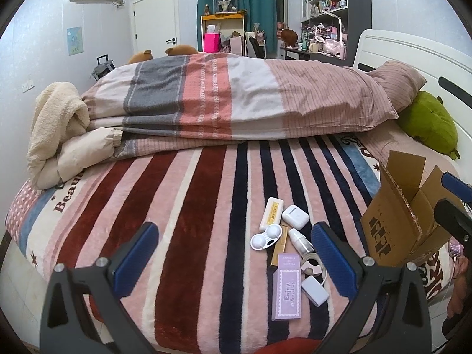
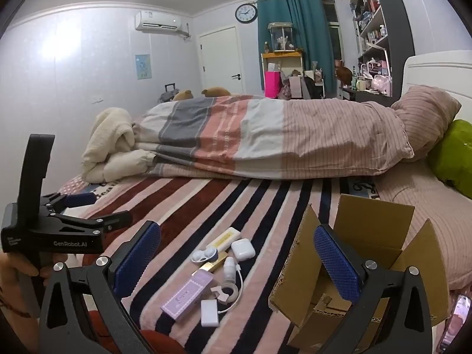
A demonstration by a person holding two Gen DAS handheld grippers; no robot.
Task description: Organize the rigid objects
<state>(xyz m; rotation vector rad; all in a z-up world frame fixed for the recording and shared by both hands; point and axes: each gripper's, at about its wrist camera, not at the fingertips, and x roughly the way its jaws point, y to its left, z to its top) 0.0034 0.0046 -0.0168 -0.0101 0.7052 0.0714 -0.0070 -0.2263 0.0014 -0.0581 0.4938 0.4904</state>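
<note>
Small items lie clustered on the striped blanket: a cream tube box [image 1: 271, 210] [image 2: 223, 239], a white earbud case [image 1: 295, 216] [image 2: 242, 249], a white contact lens case [image 1: 266, 238] [image 2: 204, 254], a gold box [image 1: 279, 246], a small spray bottle [image 1: 300, 240] [image 2: 229, 269], a purple box [image 1: 286, 286] [image 2: 187, 298], a tape roll [image 2: 227, 291] and a white adapter [image 1: 314, 290] [image 2: 210, 312]. An open cardboard box [image 1: 398, 221] [image 2: 365, 262] stands to their right. My left gripper [image 1: 233, 259] is open above the bed, left of the items. My right gripper [image 2: 236, 262] is open, near the box.
A folded quilt [image 1: 236, 100] and pillow [image 1: 395, 85] lie across the far bed. A cream jacket [image 1: 59, 135] is at the left and a green plush [image 1: 427, 124] at the right. The left gripper's body [image 2: 53, 230] shows in the right wrist view.
</note>
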